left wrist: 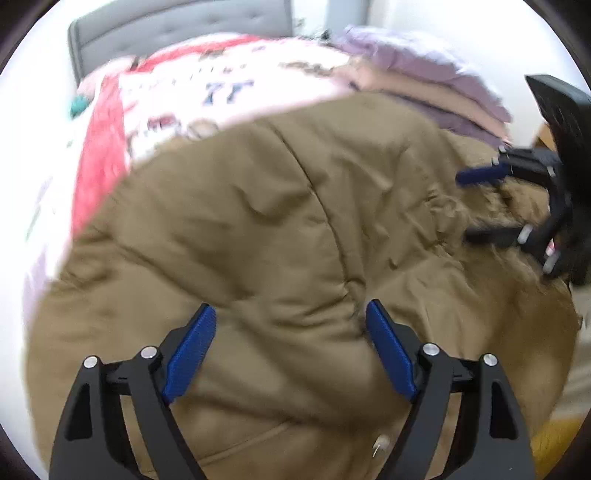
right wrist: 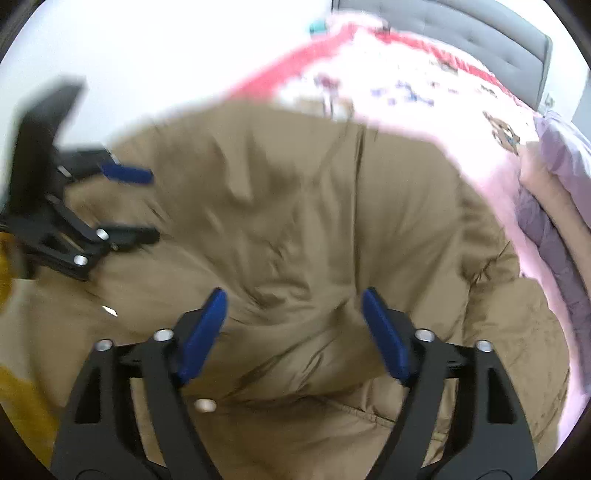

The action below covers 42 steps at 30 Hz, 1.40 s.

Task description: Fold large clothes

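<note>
Tan padded coat [left wrist: 295,229] lies spread on the bed, directly under & ahead of both tools, filling the space btwn their tips. Left gripper [left wrist: 291,317] hangs just above it, jaws wide apart, nothing held. Right gripper [right wrist: 293,299] same: wide apart, nothing held. Beyond the coat: pink/red printed blanket [left wrist: 221,88], w/ folded lilac bedding [left wrist: 424,70] off to the right, grey headboard [left wrist: 177,22] furthest out.

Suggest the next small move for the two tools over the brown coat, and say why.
Probably lower both tools onto the brown coat and pinch fabric: the left tool and right tool are both open above it, holding nothing, and the coat lies bunched on the pink bedspread.
</note>
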Tool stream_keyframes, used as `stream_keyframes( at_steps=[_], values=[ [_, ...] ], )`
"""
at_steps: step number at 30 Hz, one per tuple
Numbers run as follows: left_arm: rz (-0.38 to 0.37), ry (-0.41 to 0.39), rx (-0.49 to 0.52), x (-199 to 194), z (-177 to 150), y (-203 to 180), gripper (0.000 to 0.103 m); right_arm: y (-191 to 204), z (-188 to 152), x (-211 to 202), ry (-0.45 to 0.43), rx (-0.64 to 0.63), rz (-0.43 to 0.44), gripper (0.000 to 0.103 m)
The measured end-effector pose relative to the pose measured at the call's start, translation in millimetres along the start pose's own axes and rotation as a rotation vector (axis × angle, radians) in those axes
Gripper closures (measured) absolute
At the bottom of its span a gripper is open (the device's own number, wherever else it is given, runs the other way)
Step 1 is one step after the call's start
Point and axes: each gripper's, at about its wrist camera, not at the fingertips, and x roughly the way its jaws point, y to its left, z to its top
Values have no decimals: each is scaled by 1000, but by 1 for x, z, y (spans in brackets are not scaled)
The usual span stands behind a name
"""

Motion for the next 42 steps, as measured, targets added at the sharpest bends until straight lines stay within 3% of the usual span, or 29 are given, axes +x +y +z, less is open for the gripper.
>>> stream_keyframes(
  at_steps=[3,5,7,9,11,14,16,17,18,20,21,24,26,31,34,37,40,42],
  values=[
    [39,-48,9,-30,17,32,12,-30,28,-37,-104,83,72,13],
    [52,-62,-25,-36,37,57,10,-55,51,-34,-100,126,61,13],
    [64,-49,-87,-24,68,85,10,-81,72,-22,-76,169,45,14],
    [-46,-7,-192,0,85,111,10,-110,94,4,-32,241,97,28],
    [-161,82,-312,33,96,132,10,-135,104,31,26,310,151,28],
    [-119,114,-374,63,96,140,11,-150,106,67,115,367,183,29],
    [-119,142,-393,77,91,139,12,-155,101,88,171,385,203,37],
    [-136,160,-396,82,89,138,23,-157,98,97,201,398,228,52],
    [-153,163,-394,86,87,132,40,-158,96,102,210,414,258,60],
    [-122,150,-367,85,88,118,54,-154,95,103,186,423,274,82],
    [-116,150,-361,87,90,115,65,-149,97,99,169,394,239,87],
    [-104,113,-415,87,101,123,85,-134,114,91,145,292,130,92],
    [-93,50,-463,81,111,134,89,-134,135,82,107,275,98,94],
    [-51,-148,-408,53,128,140,90,-142,167,61,-2,197,58,94],
    [-51,-112,-358,72,126,138,90,-153,161,82,37,209,63,94],
    [-37,-50,-300,98,113,130,89,-151,140,118,112,169,10,92],
    [-41,-58,-308,104,106,131,86,-162,125,130,87,247,17,88],
    [-50,-51,-325,101,107,136,73,-170,123,127,84,307,40,84]
  ],
)
